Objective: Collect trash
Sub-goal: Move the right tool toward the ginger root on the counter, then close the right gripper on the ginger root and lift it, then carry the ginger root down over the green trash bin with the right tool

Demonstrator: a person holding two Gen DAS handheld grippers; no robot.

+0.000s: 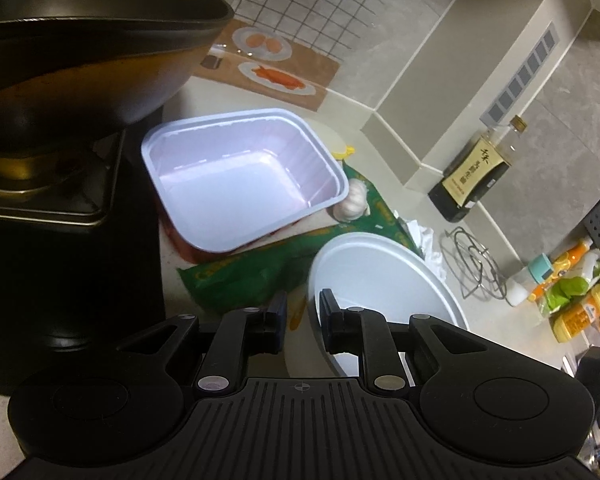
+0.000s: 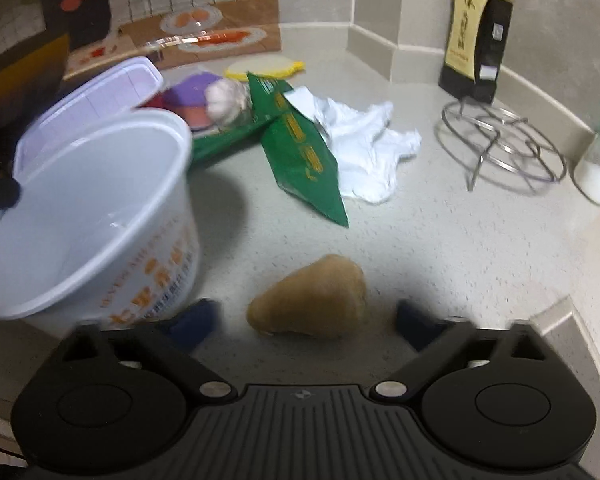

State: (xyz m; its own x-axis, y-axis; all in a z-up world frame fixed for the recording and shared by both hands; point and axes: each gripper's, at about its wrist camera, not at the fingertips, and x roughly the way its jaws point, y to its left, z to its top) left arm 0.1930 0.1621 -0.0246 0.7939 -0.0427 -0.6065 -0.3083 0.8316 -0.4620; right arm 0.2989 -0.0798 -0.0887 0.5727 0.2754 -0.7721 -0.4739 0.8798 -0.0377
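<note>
the brown lump (image 2: 308,296) lies between the wide-spread fingers of the right gripper (image 2: 306,320). the left gripper (image 1: 303,320) pinches the white cup's (image 1: 380,276) rim, so a tilt could slip it. the 2 green wrappers (image 2: 300,160) lie ahead.

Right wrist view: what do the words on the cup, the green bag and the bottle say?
White cup: orange print, Chinese characters under a row of small Latin letters, too blurred to read.
Green bag: yellow lettering, too blurred to read.
Dark bottle: black brush-style Chinese characters on a yellow label, too small to read for sure.
No other text can be read.
</note>
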